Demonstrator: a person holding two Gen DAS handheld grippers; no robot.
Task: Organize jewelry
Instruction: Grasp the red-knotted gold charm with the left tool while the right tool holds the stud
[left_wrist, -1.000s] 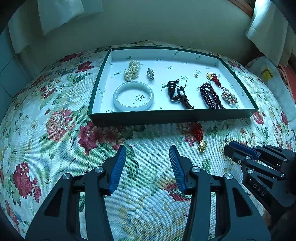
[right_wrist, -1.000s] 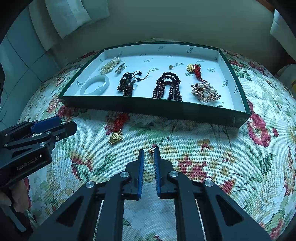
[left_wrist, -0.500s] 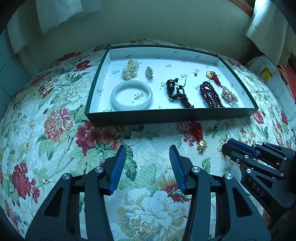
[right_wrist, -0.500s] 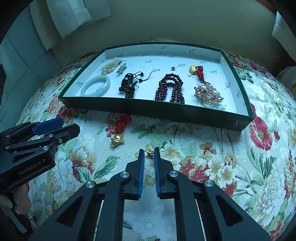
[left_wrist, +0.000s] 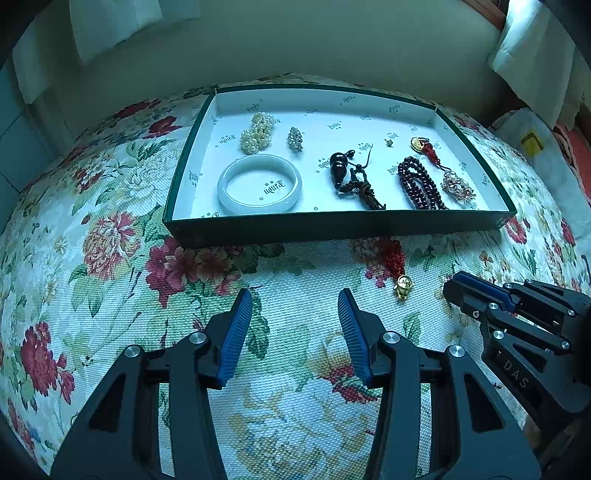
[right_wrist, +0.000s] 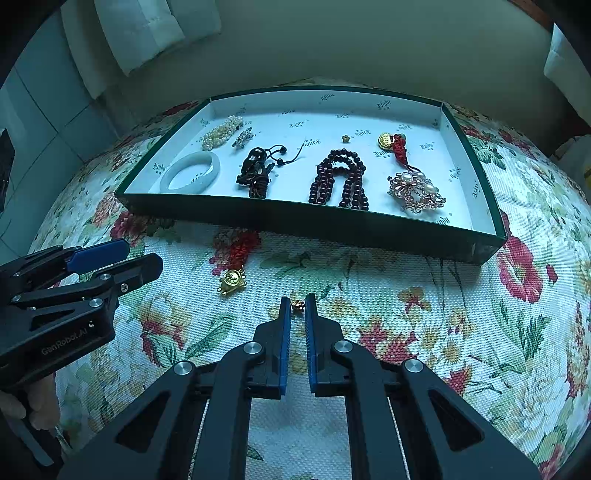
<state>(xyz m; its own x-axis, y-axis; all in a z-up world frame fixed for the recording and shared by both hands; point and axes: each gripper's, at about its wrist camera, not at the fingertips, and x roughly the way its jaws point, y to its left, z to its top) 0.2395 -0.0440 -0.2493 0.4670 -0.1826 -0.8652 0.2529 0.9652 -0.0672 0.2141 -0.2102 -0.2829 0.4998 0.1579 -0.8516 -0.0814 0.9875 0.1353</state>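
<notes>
Since the earlier frame, the right tongs (right_wrist: 297, 303) have advanced until one small gold earring (right_wrist: 297, 305) sits between their narrow tips. One green tray (left_wrist: 332, 225) holds eight pieces. One red-tasselled gold charm (right_wrist: 233, 280) lies outside. Left tongs (left_wrist: 295, 308): wide, empty.

A soft cloth with big red flowers and green leaves (left_wrist: 110, 280) covers the whole top. On it sits a flat dark green box with a white inside (left_wrist: 332, 225), pushed toward the back wall. In front of the box, right on the cloth, lie a red knotted tassel with a little gold charm (right_wrist: 233, 277) and, a bit nearer, a tiny gold bead (right_wrist: 297, 305).
</notes>
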